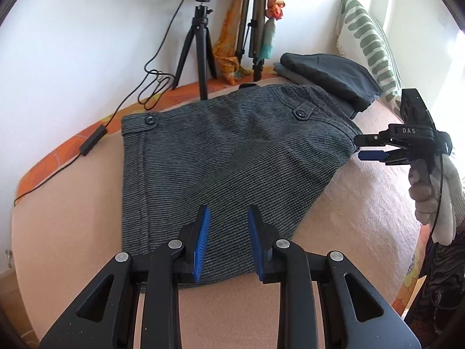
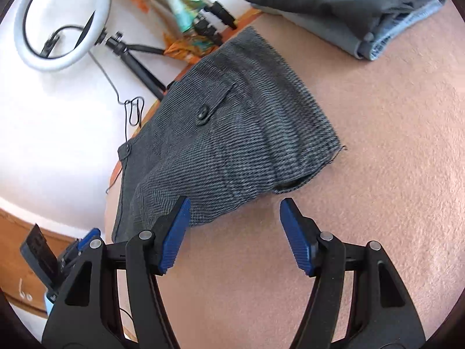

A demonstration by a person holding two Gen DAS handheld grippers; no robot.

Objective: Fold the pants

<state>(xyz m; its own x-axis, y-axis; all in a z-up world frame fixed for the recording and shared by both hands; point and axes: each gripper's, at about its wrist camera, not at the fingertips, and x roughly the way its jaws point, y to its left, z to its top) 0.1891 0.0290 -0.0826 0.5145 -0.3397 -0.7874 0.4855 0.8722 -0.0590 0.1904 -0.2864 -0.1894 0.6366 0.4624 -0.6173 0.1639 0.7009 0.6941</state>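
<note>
On bed [image 1: 363, 192]: pants [image 1: 221, 151] folded; left claw [image 1: 228, 242] narrowly parted, right claw [image 2: 234, 234] wide, both empty. Risk: snagged cloth undoing fold.

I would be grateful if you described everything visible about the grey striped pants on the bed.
The pants are dark grey woven cloth with fine lighter stripes, folded into a compact block lying flat on the pink bedcover. Two buttoned tabs show near the far edge, and a stitched seam runs along one side. A frayed thread hangs from one corner. Both grippers stand open beside it, gripping nothing. The far edge lies close to a stack of folded dark clothes.
</note>
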